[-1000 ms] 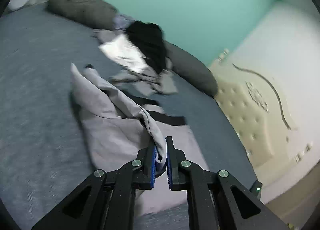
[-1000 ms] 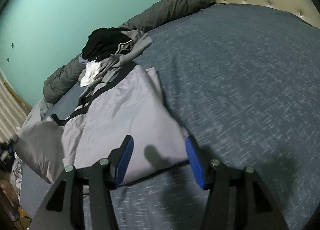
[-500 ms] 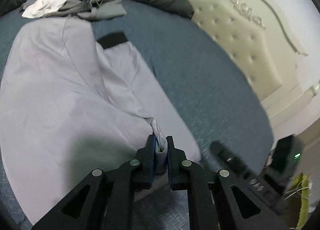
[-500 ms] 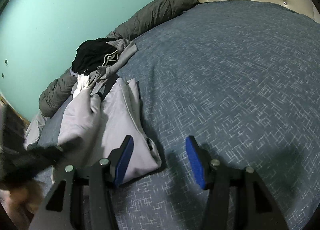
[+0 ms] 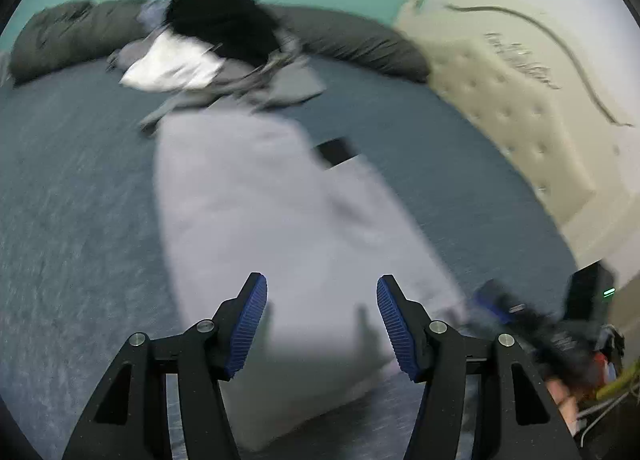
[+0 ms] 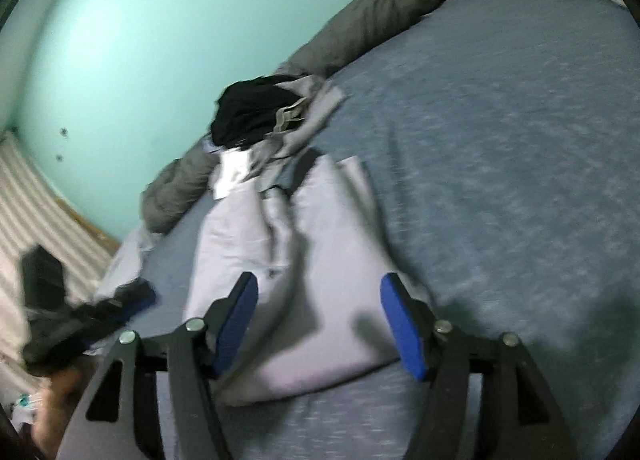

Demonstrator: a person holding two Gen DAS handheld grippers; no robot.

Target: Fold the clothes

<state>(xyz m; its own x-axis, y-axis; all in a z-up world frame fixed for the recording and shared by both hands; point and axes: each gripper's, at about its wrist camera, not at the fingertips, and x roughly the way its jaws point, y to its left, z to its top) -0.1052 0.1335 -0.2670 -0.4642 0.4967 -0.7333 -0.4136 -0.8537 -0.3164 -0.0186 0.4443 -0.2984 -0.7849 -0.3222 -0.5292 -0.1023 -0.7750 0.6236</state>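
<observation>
Pale grey garment (image 5: pixel 280 228) lies flat on blue bed (image 5: pixel 72 196), its far end touching clothes pile (image 5: pixel 216 40) by the dark bolster. Left gripper (image 5: pixel 321 316) & right gripper (image 6: pixel 318 320) above garment's near edge, jaws spread, holding nothing.

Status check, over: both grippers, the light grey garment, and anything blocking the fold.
Left gripper open, empty. Right gripper open, empty. Light grey garment flat on blue bed. Clothes pile beyond it, not obstructing.
</observation>
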